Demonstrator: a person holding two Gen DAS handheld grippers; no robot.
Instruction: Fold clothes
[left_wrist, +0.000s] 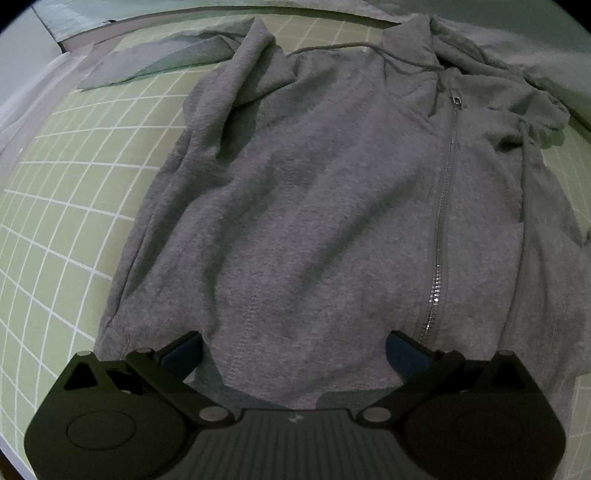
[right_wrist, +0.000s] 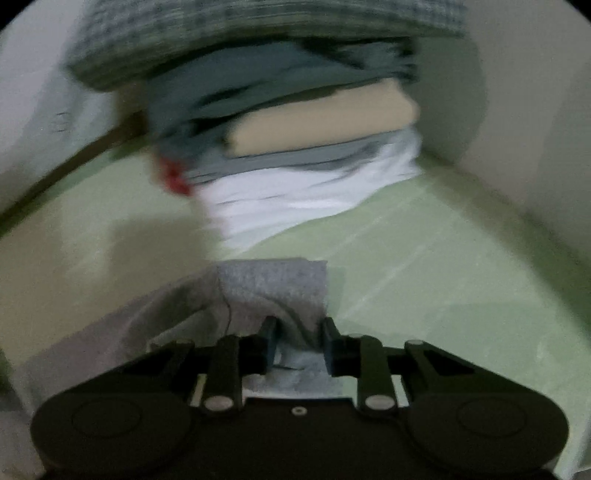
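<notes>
Grey fleece fills my left view: the hoodie lies zipped and flat on the green gridded tabletop, stretching away ahead of my left gripper. Its jaws are spread wide over the hem, nothing between the pads pressed. The zipper runs up just right of them; the hood bunches at the far end, its right edge cut off. My right gripper has its jaws clenched on a fold of the same grey fabric, which sticks out beyond the tips. Ahead of those jaws everything smears: a stack of folded clothes, white lowest, tan above, details hard to make out.
</notes>
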